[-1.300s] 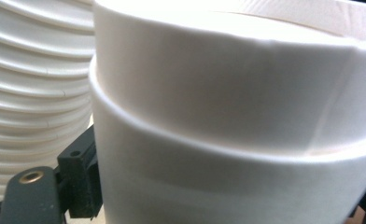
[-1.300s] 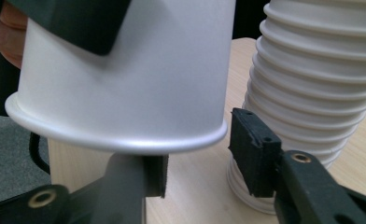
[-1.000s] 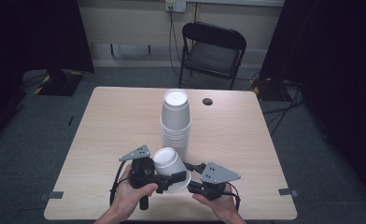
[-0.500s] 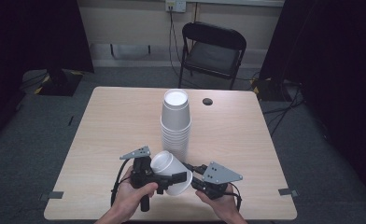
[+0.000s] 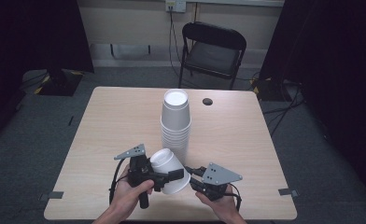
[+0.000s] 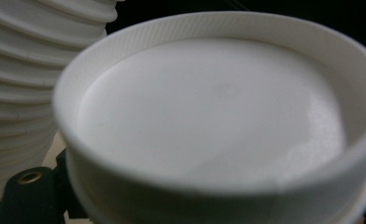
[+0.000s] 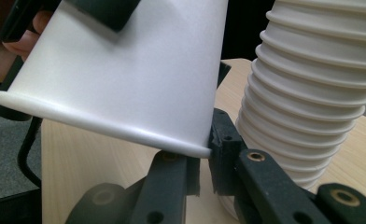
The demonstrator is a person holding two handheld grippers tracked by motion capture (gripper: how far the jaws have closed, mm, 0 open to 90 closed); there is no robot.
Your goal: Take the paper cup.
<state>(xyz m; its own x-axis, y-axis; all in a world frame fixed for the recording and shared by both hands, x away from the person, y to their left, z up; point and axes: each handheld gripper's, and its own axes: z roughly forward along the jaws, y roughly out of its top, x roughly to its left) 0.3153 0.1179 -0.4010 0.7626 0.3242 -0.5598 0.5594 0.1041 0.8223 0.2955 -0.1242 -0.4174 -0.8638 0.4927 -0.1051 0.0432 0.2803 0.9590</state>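
I hold a single white foam cup tilted over the table's near edge, with its base up and to the left. My left gripper is shut across its wall. In the left gripper view the cup's base is very close. My right gripper meets the cup's rim from the right. In the right gripper view its jaws stand almost together, with the rim of the cup pinched at their tips. A tall stack of upturned white cups stands just behind both grippers.
The light wooden table carries a small black round thing at the back, right of the stack. A black folding chair stands beyond the far edge. The stack rises right beside my right jaws.
The held cup has tipped and shifted right toward the right gripper, whose jaws now reach its rim. Both hands moved slightly down toward the near edge.
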